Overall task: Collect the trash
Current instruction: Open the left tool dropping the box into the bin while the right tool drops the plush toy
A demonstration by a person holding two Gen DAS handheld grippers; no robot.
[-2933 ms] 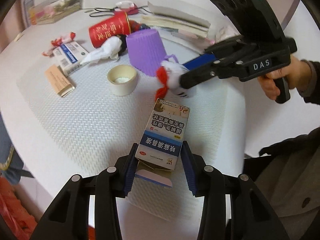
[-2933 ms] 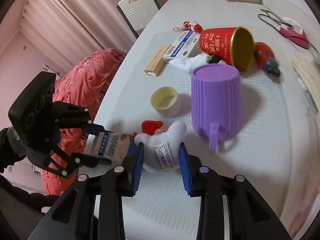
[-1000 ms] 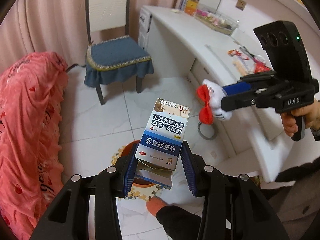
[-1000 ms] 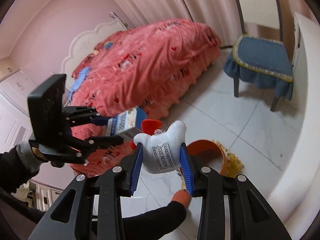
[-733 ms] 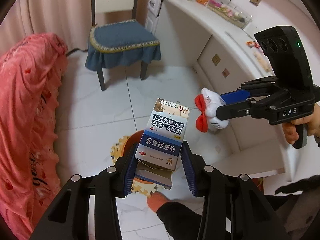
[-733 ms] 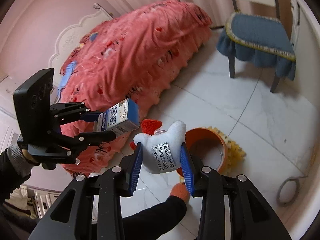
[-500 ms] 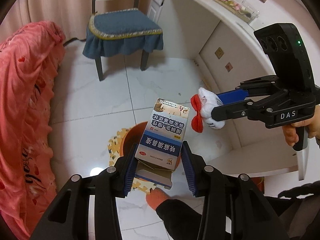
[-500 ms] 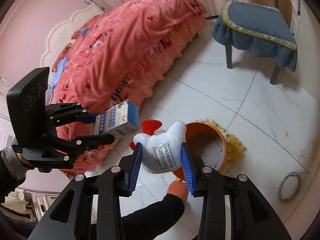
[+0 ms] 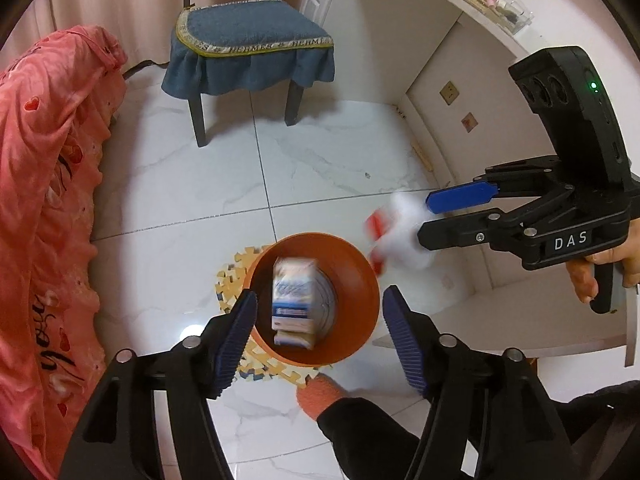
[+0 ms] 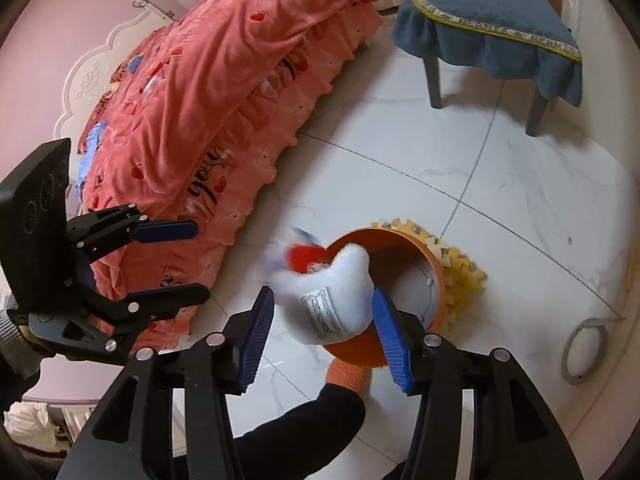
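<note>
The left gripper (image 9: 318, 322) has its fingers (image 9: 240, 320) spread apart with nothing between them; its jaws have just been opening, and the medicine box (image 9: 294, 304) it clamped half a second ago is now loose, blurred, and inside the mouth of the orange bin (image 9: 360, 280), directly below that gripper. The right gripper (image 10: 322, 328) has also just been opening its jaws: the white plush toy (image 10: 332, 292) is still between the blue pads but slipping forward, its red bow over the bin's near rim; whether a pad still touches it is hard to tell through the blur. The bin stands on a yellow foam mat (image 9: 230, 280) on the white tiled floor, with a person's orange-socked foot (image 9: 320, 398) just beside it. Judged from this, both pieces are being released together, so this load looks nearly done, though the toy may yet catch the rim.
</note>
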